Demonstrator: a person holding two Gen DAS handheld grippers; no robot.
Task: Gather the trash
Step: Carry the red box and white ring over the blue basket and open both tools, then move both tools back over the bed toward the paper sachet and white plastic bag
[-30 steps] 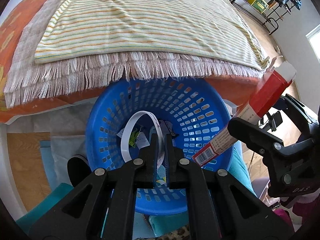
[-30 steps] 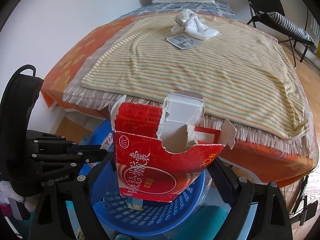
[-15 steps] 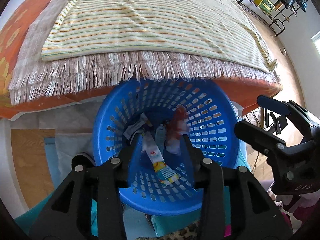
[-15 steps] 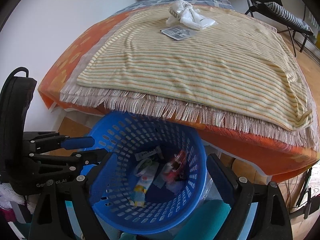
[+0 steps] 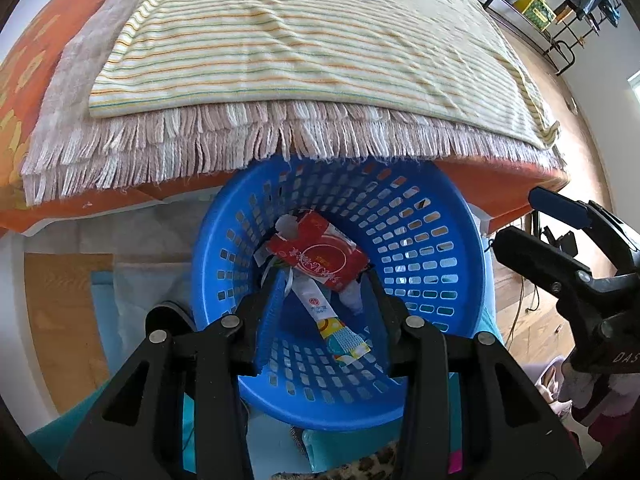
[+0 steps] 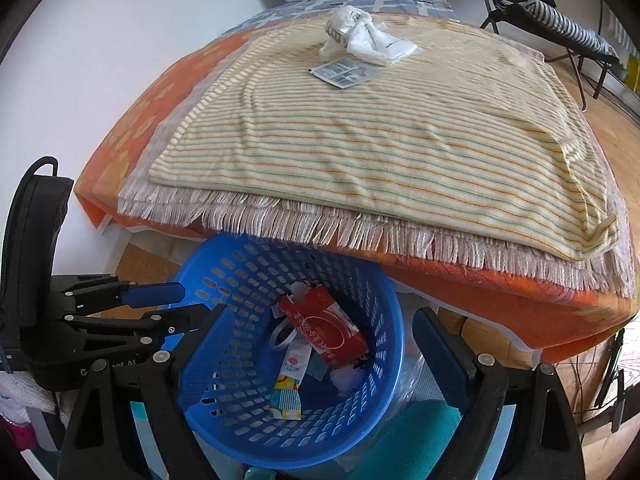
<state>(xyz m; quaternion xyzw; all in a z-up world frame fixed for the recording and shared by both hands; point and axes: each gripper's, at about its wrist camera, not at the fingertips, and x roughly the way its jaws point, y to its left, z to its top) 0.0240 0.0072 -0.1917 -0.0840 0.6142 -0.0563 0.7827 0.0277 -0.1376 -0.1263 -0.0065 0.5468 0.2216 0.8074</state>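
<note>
Fringed blanket (image 5: pixel 224 136) hides the blue basket's (image 5: pixel 460 248) far rim; box (image 5: pixel 320 256) covers trash beneath

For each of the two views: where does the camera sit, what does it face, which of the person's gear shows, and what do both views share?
Left wrist: on the left hand-held gripper, open, looking down into the blue basket below the bed edge; the right hand-held gripper enters at right.
Right wrist: on the right hand-held gripper, open, above the same basket, facing along the striped blanket; the left one shows at left.
Shared: basket, red box, blanket, white bag.
</note>
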